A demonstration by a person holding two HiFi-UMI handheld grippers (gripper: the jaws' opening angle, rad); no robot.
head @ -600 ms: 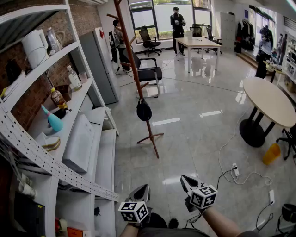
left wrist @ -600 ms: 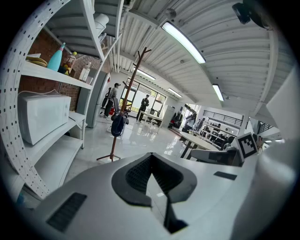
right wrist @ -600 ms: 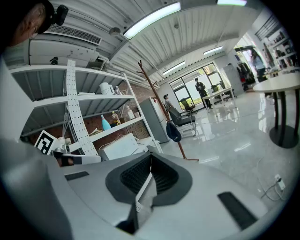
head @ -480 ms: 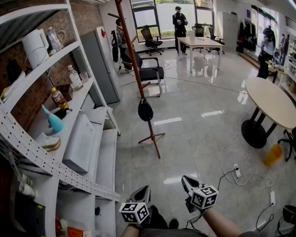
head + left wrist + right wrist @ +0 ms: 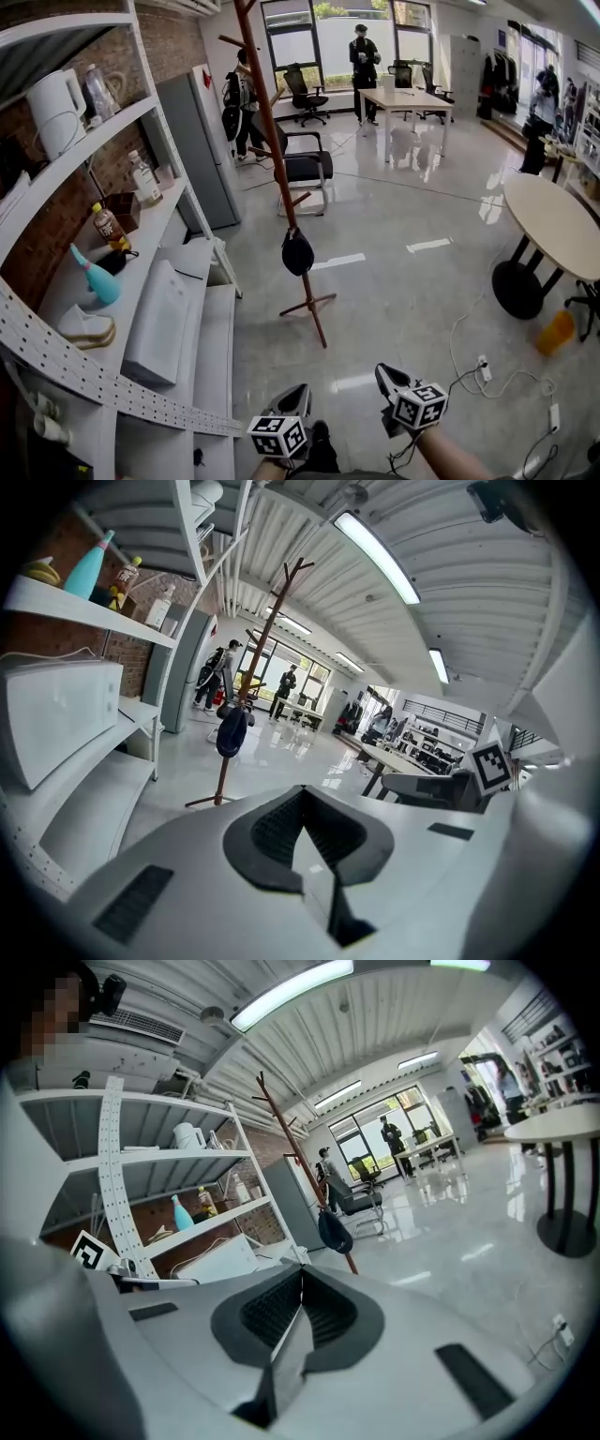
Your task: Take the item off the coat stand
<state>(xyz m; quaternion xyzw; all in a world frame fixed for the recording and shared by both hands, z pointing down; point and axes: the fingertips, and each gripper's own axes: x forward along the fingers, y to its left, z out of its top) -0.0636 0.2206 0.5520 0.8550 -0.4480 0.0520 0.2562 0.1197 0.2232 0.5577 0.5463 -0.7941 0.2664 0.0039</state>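
A tall brown wooden coat stand (image 5: 272, 141) rises from the glossy floor a few steps ahead. A dark cap (image 5: 297, 253) hangs from a low peg on it. The cap (image 5: 232, 733) and stand also show far ahead in the left gripper view, and the cap (image 5: 334, 1230) in the right gripper view. My left gripper (image 5: 296, 396) and right gripper (image 5: 384, 373) are low at the bottom of the head view, far short of the stand. Both are shut with nothing between the pads, as the left gripper (image 5: 302, 832) and right gripper (image 5: 300, 1307) show in their own views.
White shelving (image 5: 141, 112) with bottles, a kettle and boxes runs along the left. A grey cabinet (image 5: 202, 141) and a black office chair (image 5: 305, 159) stand behind the coat stand. A round table (image 5: 553, 220), a yellow bin (image 5: 551, 333) and floor cables (image 5: 480, 361) are to the right. People stand far back.
The head view has shifted forward a little, so the stand and cap look slightly nearer and lower. Both grippers stay shut at the frame's bottom.
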